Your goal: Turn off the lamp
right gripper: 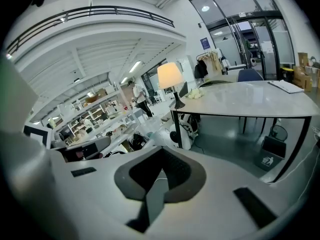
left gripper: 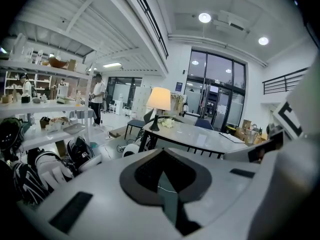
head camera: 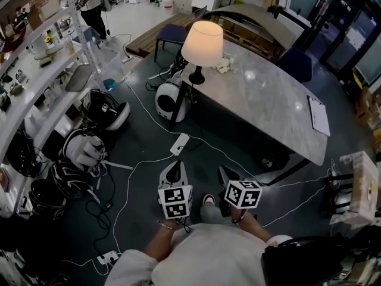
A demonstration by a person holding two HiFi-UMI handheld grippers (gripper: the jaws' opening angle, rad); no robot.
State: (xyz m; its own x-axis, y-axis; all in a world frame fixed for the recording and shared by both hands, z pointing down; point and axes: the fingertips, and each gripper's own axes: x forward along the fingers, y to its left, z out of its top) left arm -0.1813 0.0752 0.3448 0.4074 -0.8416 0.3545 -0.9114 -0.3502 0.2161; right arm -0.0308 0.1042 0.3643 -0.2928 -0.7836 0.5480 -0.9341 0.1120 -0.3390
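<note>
The lamp glows, with a cream shade and a black stem and base, on the far left corner of the grey marble table. It also shows lit in the left gripper view as the lamp and in the right gripper view as the lamp, well ahead of both. My left gripper and right gripper hang side by side over the dark floor, near the person's body, far short of the table. Both are shut and hold nothing.
A white power strip and cables lie on the floor between me and the table. Helmets and shelving line the left side. A white round robot stands by the table leg. A person stands far off. A clipboard lies on the table.
</note>
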